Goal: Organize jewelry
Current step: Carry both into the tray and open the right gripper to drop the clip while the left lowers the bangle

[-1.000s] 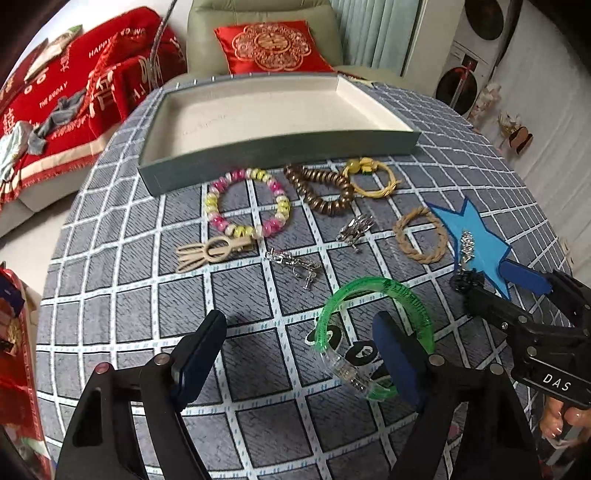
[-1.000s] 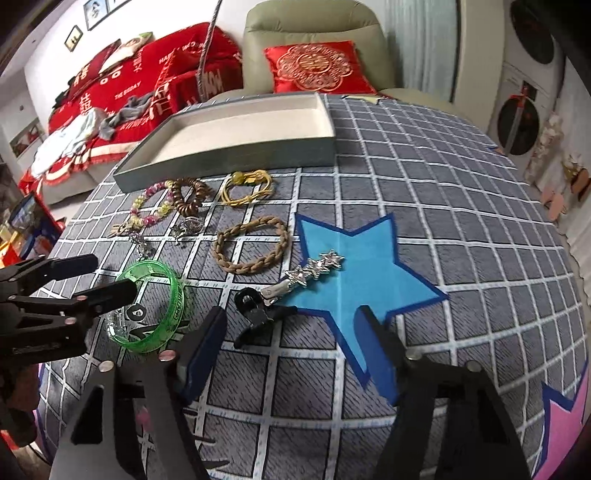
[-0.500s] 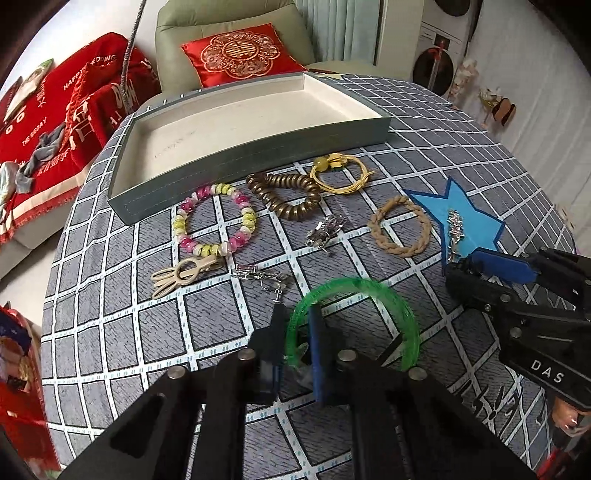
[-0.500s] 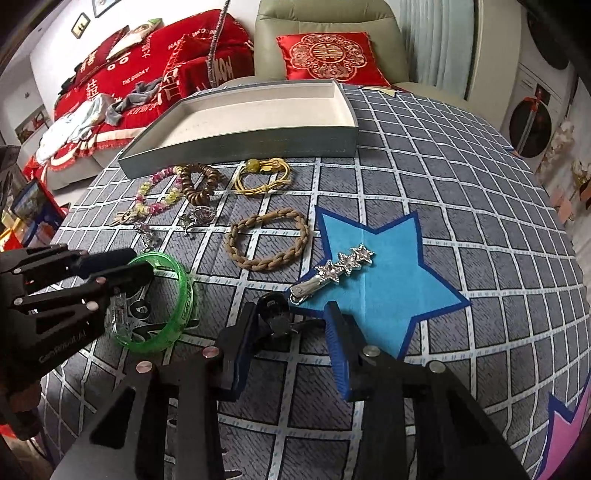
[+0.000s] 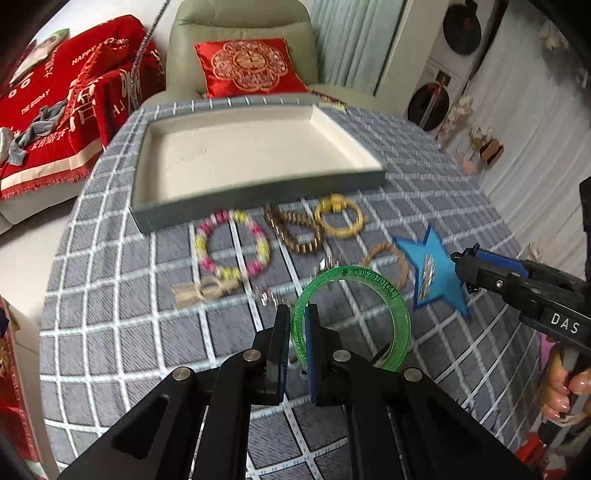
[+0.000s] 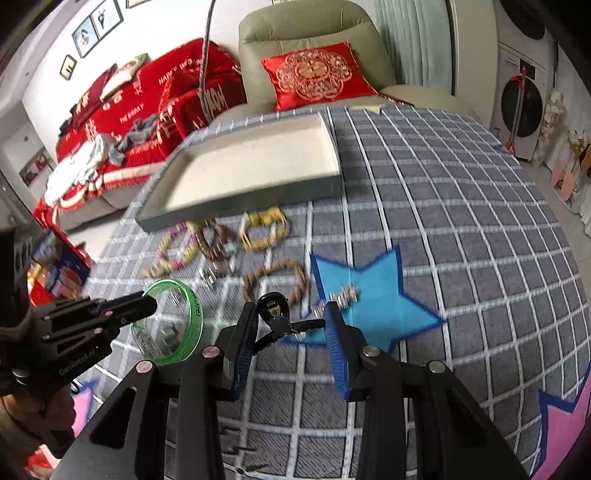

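Left gripper (image 5: 296, 325) fingers pinch the green bangle (image 5: 400, 306), right gripper (image 6: 291, 325) holds the black clip (image 6: 275, 314); bench (image 6: 443, 206) jewelry is all motion-blurred, silver bits unreadable.

We're seeing a translucent green bangle (image 5: 373, 284) w/ darker green lettering, next to a black hair clip (image 6: 275, 314) w/ silver stars. Tablecloth (image 5: 122, 332) is showing grey w/ a white grid, plus a bright blue star patch (image 6: 373, 295) edged in darker blue & a pink star (image 6: 565, 432) at the corner. Tray (image 5: 255, 195) is looking grey-green outside, cream inside. Beaded bracelet (image 5: 231, 245) is alternating pink & yellow; another (image 5: 295, 232) is brown, one (image 5: 340, 218) golden yellow, the braided one (image 6: 275, 282) tan. Cushion (image 5: 251, 66) is glowing red w/ gold embroidery; armchair (image 6: 306, 29) pale olive; throw (image 5: 55, 110) red w/ white lettering.
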Motion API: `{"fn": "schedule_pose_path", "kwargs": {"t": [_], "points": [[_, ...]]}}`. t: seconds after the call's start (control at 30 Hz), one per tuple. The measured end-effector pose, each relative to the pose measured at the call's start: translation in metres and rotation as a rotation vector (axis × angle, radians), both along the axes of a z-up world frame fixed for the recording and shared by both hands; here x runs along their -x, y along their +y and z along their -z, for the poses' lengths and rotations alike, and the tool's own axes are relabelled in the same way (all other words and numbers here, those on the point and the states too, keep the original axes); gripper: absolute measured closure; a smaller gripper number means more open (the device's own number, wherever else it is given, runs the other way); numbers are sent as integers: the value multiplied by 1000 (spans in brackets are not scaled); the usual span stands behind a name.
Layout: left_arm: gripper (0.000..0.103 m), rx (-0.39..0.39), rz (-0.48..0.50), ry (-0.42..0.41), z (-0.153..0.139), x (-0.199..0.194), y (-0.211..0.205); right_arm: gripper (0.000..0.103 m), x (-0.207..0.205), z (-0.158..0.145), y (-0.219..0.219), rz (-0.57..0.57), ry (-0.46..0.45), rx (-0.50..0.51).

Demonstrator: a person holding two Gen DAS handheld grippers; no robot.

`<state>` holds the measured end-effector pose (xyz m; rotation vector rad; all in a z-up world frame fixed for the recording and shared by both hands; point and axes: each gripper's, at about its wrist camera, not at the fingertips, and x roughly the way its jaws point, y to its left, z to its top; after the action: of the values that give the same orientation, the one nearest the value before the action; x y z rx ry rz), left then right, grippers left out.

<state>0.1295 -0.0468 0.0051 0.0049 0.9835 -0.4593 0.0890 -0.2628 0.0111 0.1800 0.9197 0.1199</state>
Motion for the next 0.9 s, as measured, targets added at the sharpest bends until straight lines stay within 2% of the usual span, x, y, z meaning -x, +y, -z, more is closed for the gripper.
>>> {"fn": "schedule_pose_path", "kwargs": {"t": [0.13,0.27,0.43,0.63,0.83,0.9], "points": [[80,36,-14,-32,-25,-20,8,63,-19,-20,2,-21,-22,-20],[80,37,-43,-75,-45,-48,13,63,-51,-38,7,-44,-41,-26],[80,38,-89,-104,-57,-88,17,63,-96,-51,15,-63,-49,-41],[80,-9,-148,-122,-44,-146,10,63,-164,-47,18,-56,-23,-62],[80,-29,-215,-79,-16,-203,8,63,-225,-19,15,-9,22,-65],[80,-67,-226,-85,-5,-220,6,63,-244,-8,14,2,40,-56]]}}
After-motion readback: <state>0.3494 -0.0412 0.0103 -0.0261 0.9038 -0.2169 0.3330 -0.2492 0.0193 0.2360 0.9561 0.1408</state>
